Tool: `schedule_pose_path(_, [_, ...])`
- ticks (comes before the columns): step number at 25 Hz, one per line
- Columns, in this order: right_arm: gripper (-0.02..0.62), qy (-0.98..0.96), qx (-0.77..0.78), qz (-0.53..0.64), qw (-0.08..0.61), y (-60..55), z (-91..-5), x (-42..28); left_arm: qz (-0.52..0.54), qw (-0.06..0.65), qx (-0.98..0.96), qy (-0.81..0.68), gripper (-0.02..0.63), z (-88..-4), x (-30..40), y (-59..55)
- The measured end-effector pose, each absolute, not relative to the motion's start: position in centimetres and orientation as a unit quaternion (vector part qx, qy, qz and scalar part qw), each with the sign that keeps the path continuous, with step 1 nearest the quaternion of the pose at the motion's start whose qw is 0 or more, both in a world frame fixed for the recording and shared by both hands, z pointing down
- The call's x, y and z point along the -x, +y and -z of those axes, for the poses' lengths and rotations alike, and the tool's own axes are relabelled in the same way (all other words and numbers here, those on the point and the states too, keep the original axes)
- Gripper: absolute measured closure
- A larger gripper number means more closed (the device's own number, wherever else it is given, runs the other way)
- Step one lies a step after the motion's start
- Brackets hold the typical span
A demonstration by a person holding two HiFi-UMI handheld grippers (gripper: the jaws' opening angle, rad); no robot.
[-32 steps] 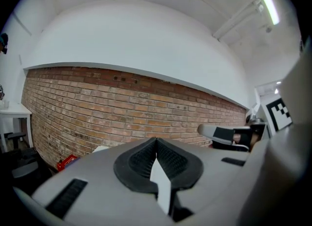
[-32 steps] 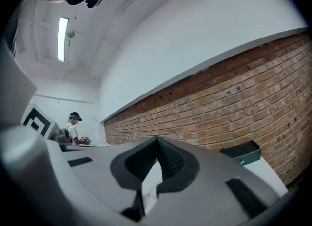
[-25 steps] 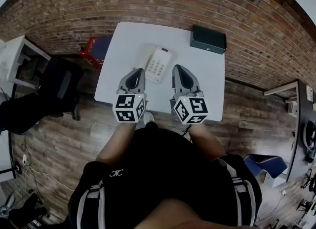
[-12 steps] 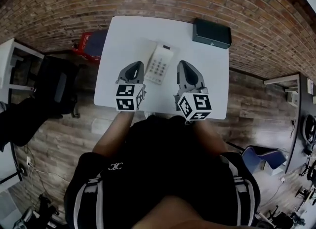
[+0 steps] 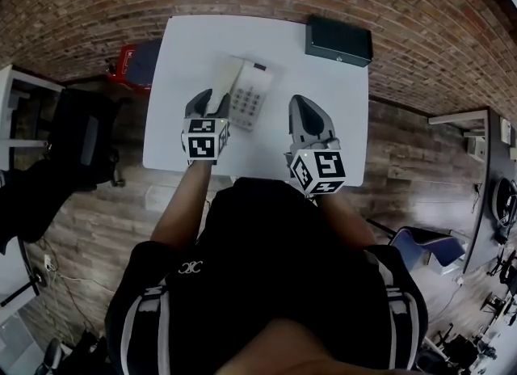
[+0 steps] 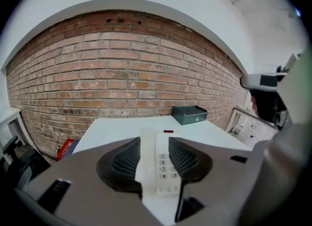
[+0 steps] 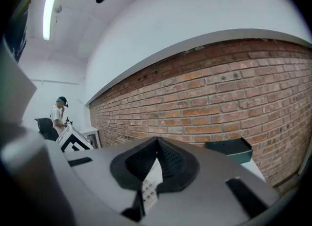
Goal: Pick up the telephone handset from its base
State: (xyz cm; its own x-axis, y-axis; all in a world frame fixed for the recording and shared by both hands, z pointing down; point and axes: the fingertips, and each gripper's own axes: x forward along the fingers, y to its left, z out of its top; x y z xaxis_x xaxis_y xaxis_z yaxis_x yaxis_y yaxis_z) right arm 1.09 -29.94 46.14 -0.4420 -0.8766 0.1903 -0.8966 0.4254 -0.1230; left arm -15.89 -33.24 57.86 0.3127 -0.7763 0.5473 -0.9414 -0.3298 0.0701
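Left gripper [image 5: 206, 100] lower, wider; one handset [image 5: 224, 82]

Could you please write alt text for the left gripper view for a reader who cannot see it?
The left gripper points at a white telephone on a white table, framed ungripped between its jaws, which have just been opening. Behind, a dark box sits before a brick wall.

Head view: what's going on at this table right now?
A person holds a gripper in each hand over a table. The left gripper, jaws apart after just opening, points at the handset of the telephone; it lines up between them, not gripped. The right gripper hovers shut beside the telephone. A dark box sits at the far corner.
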Motion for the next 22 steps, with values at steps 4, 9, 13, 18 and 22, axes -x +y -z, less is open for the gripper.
schedule_pose_path(4, [0.597, -0.840, -0.533, -0.087, 0.061, -29.9, -46.1, -2.3, -0.249, 0.188, -0.780, -0.542, 0.428, -59.8, 15.6, -34.2])
schedule_pose_path(9, [0.597, -0.830, -0.547, -0.091, 0.059, -30.2, -46.2, -4.1, -0.302, 0.204, -0.768, -0.527, 0.426, -62.9, 15.6, -35.4])
schedule_pose_path(13, [0.597, -0.822, -0.559, -0.093, 0.057, -30.4, -46.2, -5.4, -0.336, 0.212, -0.755, -0.521, 0.419, -64.6, 16.0, -36.4])
schedule_pose_path(18, [0.597, -0.808, -0.575, -0.116, 0.051, -30.7, -46.7, -7.1, -0.364, 0.236, -0.735, -0.522, 0.386, -65.7, 16.1, -37.2])
schedule_pose_path(22, [0.597, -0.799, -0.587, -0.123, 0.048, -31.0, -46.9, -8.3, -0.383, 0.243, -0.727, -0.516, 0.377, -66.6, 15.9, -37.8])
